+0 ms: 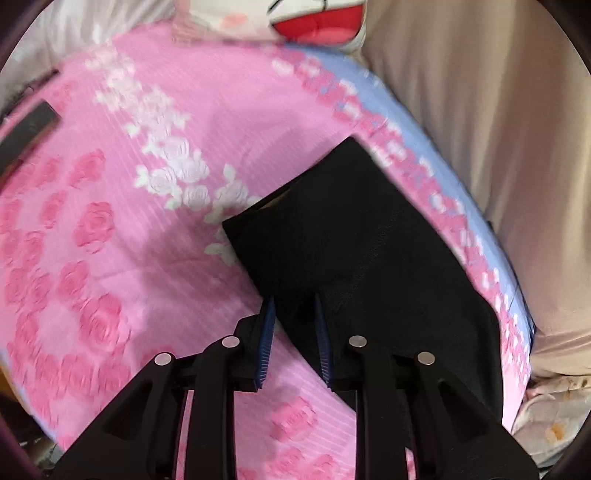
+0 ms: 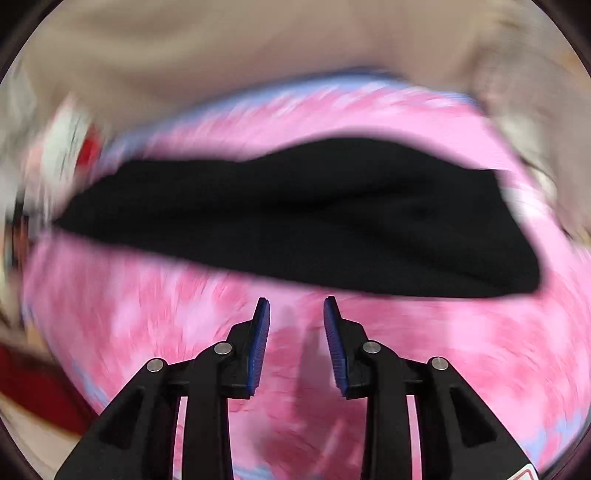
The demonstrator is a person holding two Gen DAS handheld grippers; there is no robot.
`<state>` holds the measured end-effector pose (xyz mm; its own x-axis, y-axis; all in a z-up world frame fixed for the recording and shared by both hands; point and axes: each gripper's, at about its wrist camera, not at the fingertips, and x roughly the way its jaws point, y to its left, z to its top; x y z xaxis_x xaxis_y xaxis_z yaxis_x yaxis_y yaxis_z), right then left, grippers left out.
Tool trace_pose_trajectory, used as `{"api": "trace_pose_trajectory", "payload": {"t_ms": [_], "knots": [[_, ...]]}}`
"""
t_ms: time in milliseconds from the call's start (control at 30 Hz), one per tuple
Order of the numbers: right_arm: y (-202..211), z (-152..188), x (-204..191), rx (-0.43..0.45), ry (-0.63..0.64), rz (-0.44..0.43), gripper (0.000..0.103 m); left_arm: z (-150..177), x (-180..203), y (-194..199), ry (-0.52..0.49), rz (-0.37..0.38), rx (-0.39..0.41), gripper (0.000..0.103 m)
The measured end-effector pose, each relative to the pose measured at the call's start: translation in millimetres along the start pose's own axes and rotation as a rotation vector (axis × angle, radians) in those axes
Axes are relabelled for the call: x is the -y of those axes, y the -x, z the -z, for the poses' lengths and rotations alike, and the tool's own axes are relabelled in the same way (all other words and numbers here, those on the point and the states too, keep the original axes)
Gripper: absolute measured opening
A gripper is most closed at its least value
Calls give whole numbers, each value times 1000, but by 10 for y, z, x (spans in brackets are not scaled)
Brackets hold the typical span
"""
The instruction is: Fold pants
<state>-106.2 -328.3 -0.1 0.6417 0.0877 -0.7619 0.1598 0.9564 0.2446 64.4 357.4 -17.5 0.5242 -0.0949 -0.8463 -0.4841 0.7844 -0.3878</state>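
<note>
A pink rose-patterned bedsheet (image 1: 110,229) is spread across the whole surface, bordered by beige fabric (image 1: 480,129). The black pants (image 1: 351,243) are laid folded on it, towards the blue-edged side. The left gripper (image 1: 294,306) is held narrowly parted at the pants' near edge; whether cloth is pinched cannot be told. The right gripper (image 2: 296,306) is seen partly open and empty, in a blurred view, over bare sheet just short of the pants.

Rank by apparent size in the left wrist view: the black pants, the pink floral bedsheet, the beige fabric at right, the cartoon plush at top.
1. pink floral bedsheet
2. beige fabric, though cropped by the frame
3. black pants, partly hidden by the gripper
4. cartoon plush, mostly cut off
</note>
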Motion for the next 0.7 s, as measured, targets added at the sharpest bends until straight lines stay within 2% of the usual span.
{"api": "trace_pose_trajectory", "payload": {"t_ms": [67, 100, 167, 233, 267, 300, 400, 433, 467, 500, 533, 567, 600, 633, 700], "knots": [[363, -125, 260, 125, -110, 22, 70, 96, 260, 281, -75, 7, 92, 21], [480, -250, 392, 164, -165, 55, 75, 144, 385, 391, -108, 2, 135, 23], [536, -463, 498, 196, -180, 95, 76, 240, 643, 563, -182, -12, 207, 30], [476, -725, 466, 214, -51, 192, 76, 379, 934, 697, -275, 8, 248, 46], [364, -859, 505, 194, 8, 237, 78, 432, 1029, 730, -303, 27, 248, 47], [257, -935, 599, 162, 11, 249, 78, 501, 1115, 759, -327, 54, 243, 47], [-260, -1111, 1192, 2, -122, 222, 78, 686, 1283, 734, -369, 99, 206, 47], [-492, -1124, 1430, -63, -182, 208, 74, 727, 1328, 690, -372, 100, 191, 47], [-583, -1114, 1495, -72, -195, 189, 49, 762, 1356, 647, -375, 99, 173, 47], [-711, -1072, 1516, -85, -200, 149, 40, 789, 1371, 602, -377, 97, 155, 47], [-759, -1079, 1512, -73, -169, 164, 20, 811, 1404, 543, -374, 97, 137, 47], [-743, -1095, 1492, -57, -147, 153, 8, 826, 1428, 495, -371, 92, 126, 47], [-622, -1150, 1451, -5, -134, 110, 7, 851, 1459, 464, -371, 85, 121, 47], [-466, -1178, 1388, 65, -98, 102, 7, 873, 1515, 434, -378, 74, 117, 47], [103, -1198, 1141, 241, 19, 108, 7, 888, 1600, 382, -389, 60, 109, 47]]}}
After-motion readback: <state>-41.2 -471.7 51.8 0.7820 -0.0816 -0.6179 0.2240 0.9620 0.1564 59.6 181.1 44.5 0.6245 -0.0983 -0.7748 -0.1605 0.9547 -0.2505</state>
